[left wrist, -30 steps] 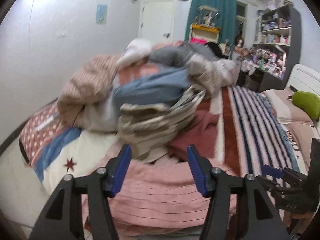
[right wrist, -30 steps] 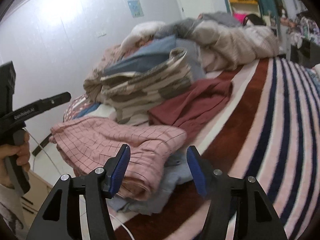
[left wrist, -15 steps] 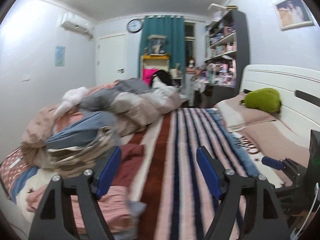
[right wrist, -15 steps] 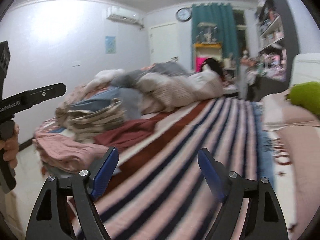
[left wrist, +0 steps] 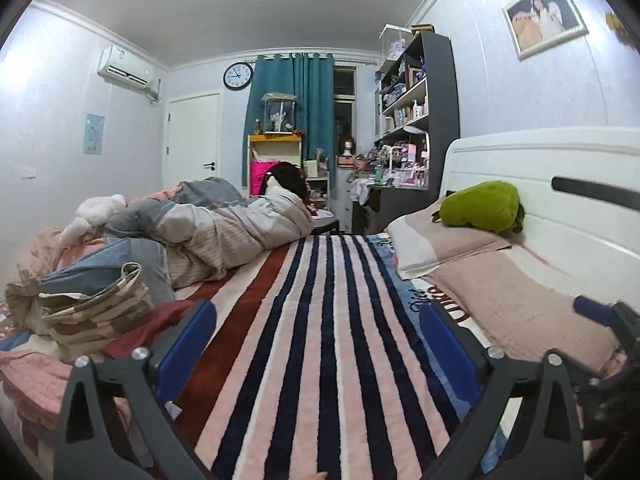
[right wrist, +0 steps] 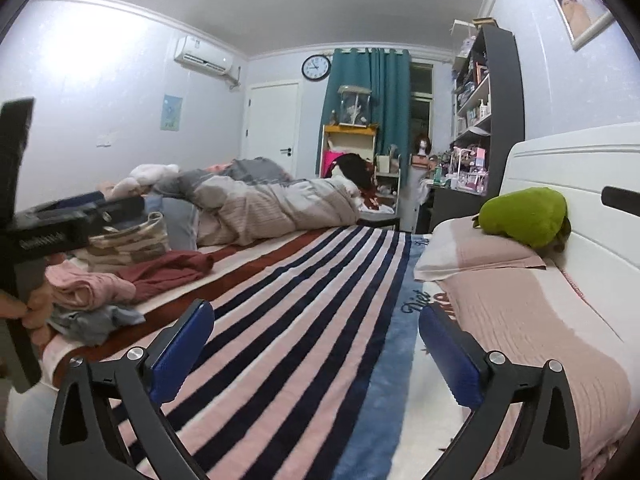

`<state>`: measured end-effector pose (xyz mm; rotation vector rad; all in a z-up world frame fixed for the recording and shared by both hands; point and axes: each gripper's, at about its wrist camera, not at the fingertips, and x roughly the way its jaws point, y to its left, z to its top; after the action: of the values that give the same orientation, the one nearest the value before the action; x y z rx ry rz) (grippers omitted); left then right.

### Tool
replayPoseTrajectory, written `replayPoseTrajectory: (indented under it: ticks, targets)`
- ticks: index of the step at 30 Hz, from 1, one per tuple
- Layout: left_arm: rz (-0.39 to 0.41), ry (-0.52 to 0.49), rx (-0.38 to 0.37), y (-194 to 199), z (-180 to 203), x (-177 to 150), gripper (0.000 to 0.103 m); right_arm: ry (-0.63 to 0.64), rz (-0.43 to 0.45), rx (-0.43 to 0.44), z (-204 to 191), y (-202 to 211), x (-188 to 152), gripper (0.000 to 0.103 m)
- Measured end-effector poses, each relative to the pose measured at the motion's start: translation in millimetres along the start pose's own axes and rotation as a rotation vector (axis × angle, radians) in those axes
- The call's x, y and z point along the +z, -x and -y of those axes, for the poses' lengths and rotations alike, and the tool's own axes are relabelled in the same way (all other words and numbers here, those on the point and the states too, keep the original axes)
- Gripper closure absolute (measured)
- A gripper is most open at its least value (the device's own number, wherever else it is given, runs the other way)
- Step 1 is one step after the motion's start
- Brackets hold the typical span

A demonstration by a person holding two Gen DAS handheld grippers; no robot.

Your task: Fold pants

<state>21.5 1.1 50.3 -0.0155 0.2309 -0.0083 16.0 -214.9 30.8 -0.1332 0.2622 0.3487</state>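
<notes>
Both tools are empty. The left gripper and the right gripper have their jaws opening, already spread wide, with only the striped blanket showing between the blue pads. No garment is held.

The clothes sit at the left side of the bed: a folded pink garment on top of a grey-blue one, a dark red garment beside them, and a larger heap behind. From these views it cannot be told which piece is the next pair of pants.

Judged step: fetch the next pair from the heap and lay it on the open blanket.

1. Keep the jaws apart until the pads straddle a single layer at the waistband.
2. Grip the two ends of the waistband, one tool each.
3. Lift clear of the folded stack so it is not dragged.
4. Spread flat on the stripes, well apart from the pillows.
</notes>
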Motion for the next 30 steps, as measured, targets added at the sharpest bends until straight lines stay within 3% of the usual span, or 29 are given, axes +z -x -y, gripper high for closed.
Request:
replayPoseTrajectory:
  ticks: [8, 16, 30]
  targets:
    - [-0.017, -0.031, 0.005, -12.7, 30.5, -6.2, 0.002, -0.012, 0.029, -0.03, 18.9, 7.9, -10.7, 0.001]
    - [-0.018, -0.027, -0.001, -19.2, 33.1, -9.3, 0.002, -0.039, 0.036, -0.108, 27.5, 5.7, -10.6, 0.001]
    - [-0.01, -0.015, 0.004, -18.7, 30.2, -10.6, 0.002, -0.061, 0.04, -0.111, 25.2, 8.7, -6.4, 0.001]
